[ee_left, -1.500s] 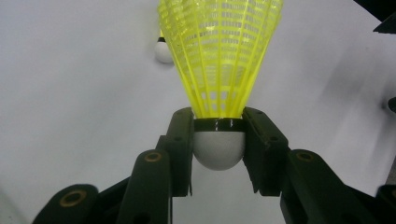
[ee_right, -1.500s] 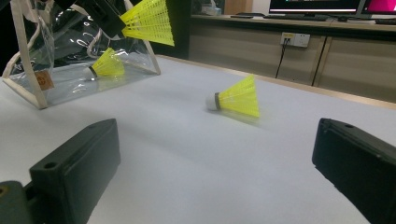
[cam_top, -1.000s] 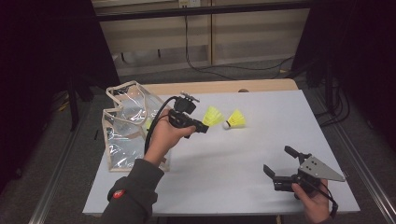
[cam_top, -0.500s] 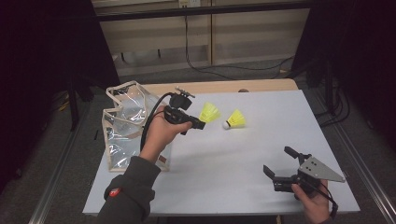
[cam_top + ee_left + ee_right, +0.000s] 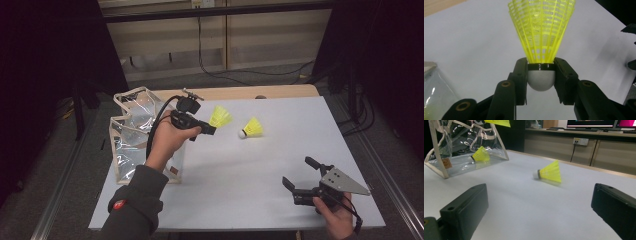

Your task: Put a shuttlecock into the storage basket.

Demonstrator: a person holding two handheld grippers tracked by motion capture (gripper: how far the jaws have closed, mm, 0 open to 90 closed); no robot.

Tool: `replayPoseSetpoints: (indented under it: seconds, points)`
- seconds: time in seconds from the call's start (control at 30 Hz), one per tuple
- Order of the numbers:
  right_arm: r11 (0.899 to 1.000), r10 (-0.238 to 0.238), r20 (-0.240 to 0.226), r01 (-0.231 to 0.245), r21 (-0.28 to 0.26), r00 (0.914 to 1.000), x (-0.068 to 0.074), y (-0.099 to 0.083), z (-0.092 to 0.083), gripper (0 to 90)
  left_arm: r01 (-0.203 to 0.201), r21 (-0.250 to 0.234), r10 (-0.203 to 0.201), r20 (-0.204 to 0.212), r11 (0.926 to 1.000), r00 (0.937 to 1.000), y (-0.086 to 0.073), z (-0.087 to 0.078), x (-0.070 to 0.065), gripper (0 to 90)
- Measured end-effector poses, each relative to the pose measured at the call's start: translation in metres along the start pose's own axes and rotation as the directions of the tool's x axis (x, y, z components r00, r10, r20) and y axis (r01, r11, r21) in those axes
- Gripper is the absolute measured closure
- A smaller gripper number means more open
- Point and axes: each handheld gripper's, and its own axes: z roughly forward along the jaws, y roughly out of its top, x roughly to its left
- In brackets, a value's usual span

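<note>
**Shuttlecock pinched beside the clear bag**

Shuttlecocks are the work in hand, and the clear bag [image 5: 131, 131] at the table's left edge serves as the landmark. The left gripper [image 5: 209, 129] is held above the table [image 5: 240, 185] just to the right of the bag, its jaws pressed against a yellow shuttlecock [image 5: 541, 32]. In the left gripper view the two black pads clamp the dark band and white cork from either side, with the yellow skirt fanning out beyond the jaws and the cork's rounded end bulging back between them. In the high view that skirt points away from the bag, toward the middle of the table.

A second shuttlecock [image 5: 251, 128] lies on its side on the table, farther from the bag than the held one and near it, with its white cork turned toward the bag. In the right gripper view it looks slightly blurred. A third shuttlecock [image 5: 480, 155] rests inside the bag, seen through the clear wall in the right gripper view.

The right gripper [image 5: 305, 179] sits well apart from the bag, at the near right part of the table, held low in the person's hand. Its jaws are spread wide with nothing between them but bare table.
</note>
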Motion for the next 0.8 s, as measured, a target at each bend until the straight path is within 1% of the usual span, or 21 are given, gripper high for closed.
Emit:
replayPoseSetpoints:
  seconds: [0.13,0.43,0.47,0.5,0.53,0.6,0.67,0.8]
  points:
    - [1.000,0.001,0.000,-0.001,-0.001,1.0000,0.000,0.001,-0.001,1.0,0.012,-0.004,-0.012,-0.002,0.9999,0.9999,0.001,-0.002,0.000,65.0]
    - [1.000,0.001,0.003,-0.001,-0.003,1.0000,0.000,0.001,-0.001,1.0,0.021,-0.011,-0.021,-0.011,0.9997,0.9997,0.003,-0.009,0.001,65.0]
    - [1.000,0.001,0.002,-0.001,-0.002,1.0000,0.000,0.000,-0.001,1.0,0.028,-0.016,-0.028,-0.011,0.9995,0.9996,0.003,-0.009,0.002,65.1]
    - [1.000,0.000,0.000,0.000,-0.003,1.0000,0.001,0.000,-0.001,1.0,0.028,-0.016,-0.029,-0.011,0.9995,0.9995,0.003,-0.009,0.002,65.1]
    - [1.000,0.002,0.000,-0.002,-0.003,1.0000,0.001,0.000,-0.001,1.0,0.018,-0.012,-0.018,-0.013,0.9998,0.9998,0.003,-0.010,0.002,65.0]
    - [1.000,0.001,0.001,-0.001,-0.004,1.0000,0.001,0.000,-0.001,1.0,0.024,-0.016,-0.024,-0.014,0.9996,0.9996,0.004,-0.011,0.002,65.0]
    - [1.000,0.003,0.000,-0.003,-0.003,1.0000,0.001,0.000,-0.001,1.0,0.018,-0.010,-0.019,-0.014,0.9998,0.9997,0.004,-0.013,0.003,65.0]
    - [1.000,0.000,0.002,0.000,-0.002,1.0000,0.001,0.000,-0.001,1.1,0.020,-0.011,-0.021,-0.018,0.9997,0.9996,0.006,-0.015,0.003,65.0]
